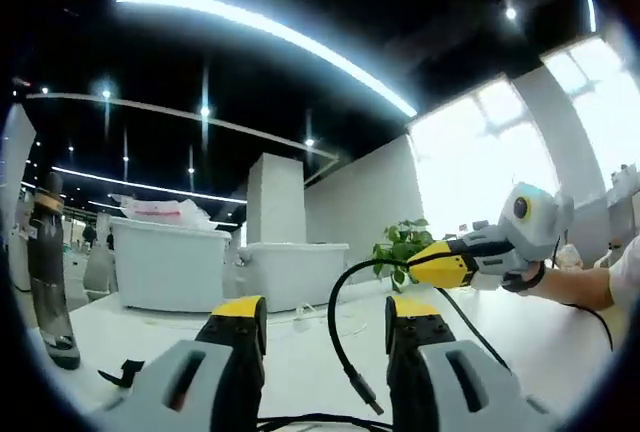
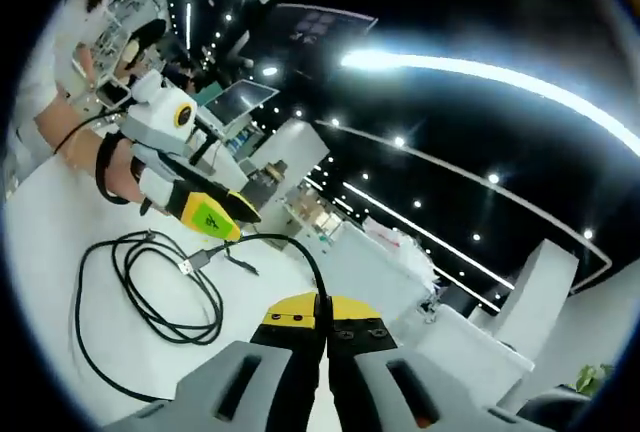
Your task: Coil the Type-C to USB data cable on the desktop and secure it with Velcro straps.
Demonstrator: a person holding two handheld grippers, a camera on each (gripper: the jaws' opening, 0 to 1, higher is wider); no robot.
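While my right gripper [image 2: 322, 337] is clamped on the cable [image 2: 150, 292], my left gripper [image 1: 325, 337] gapes with nothing in it. Most cable sprawls loose on the desk [image 2: 60, 242], one plug hanging (no strap on), so coiling has barely begun.

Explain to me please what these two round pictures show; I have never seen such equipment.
A person holds a two-jaw gripper in each hand, and a fisheye camera rides on each.

In the left gripper view, the left gripper has its yellow-tipped grey jaws apart, holding nothing. The right gripper comes in from the right and holds the thin black data cable, whose plug end hangs down between the left jaws.

In the right gripper view, the right gripper has its jaws closed on that cable. The rest lies in loose loops on the white desktop.

A dark bottle and white plastic bins also stand there.
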